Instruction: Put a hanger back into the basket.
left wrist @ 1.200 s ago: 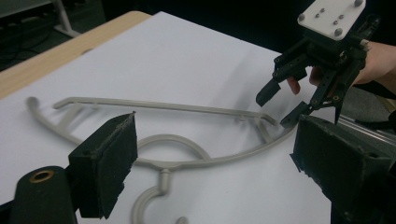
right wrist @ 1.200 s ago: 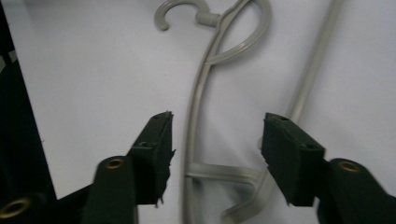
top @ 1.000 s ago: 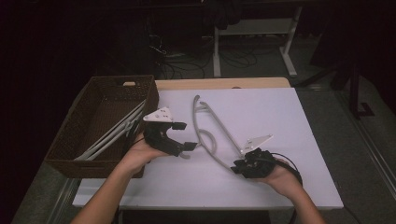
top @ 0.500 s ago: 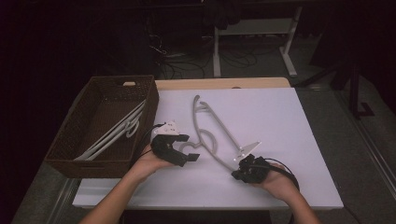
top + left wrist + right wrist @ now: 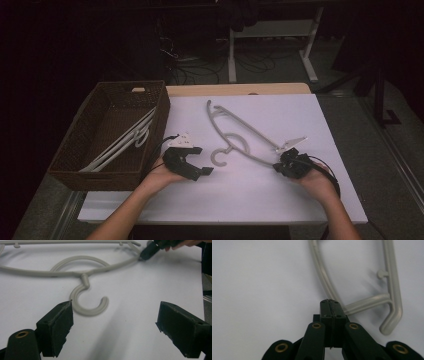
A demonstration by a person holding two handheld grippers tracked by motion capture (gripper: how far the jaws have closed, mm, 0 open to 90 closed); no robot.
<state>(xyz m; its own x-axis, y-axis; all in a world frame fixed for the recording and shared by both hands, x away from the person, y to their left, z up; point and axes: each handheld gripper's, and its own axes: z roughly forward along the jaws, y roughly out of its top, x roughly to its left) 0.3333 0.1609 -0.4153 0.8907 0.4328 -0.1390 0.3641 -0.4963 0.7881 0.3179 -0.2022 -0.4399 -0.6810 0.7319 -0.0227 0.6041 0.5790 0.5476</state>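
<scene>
- R gripper: jaws just closed, pressed together on the end of the grey hanger.
- L gripper: jaws spread wide, nothing between, near hanger's hook.
- Hanger lay flat on white table, mid-table.
- Wicker basket at L w/ more hangers.

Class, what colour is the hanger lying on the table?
Light grey. The hanger shows best in the left gripper view, against the white table.

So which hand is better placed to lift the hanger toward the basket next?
Probably the right. Its gripper is shut on the hanger at one shoulder end. The left gripper is open, its fingers short of the hook, nearer the basket.
</scene>
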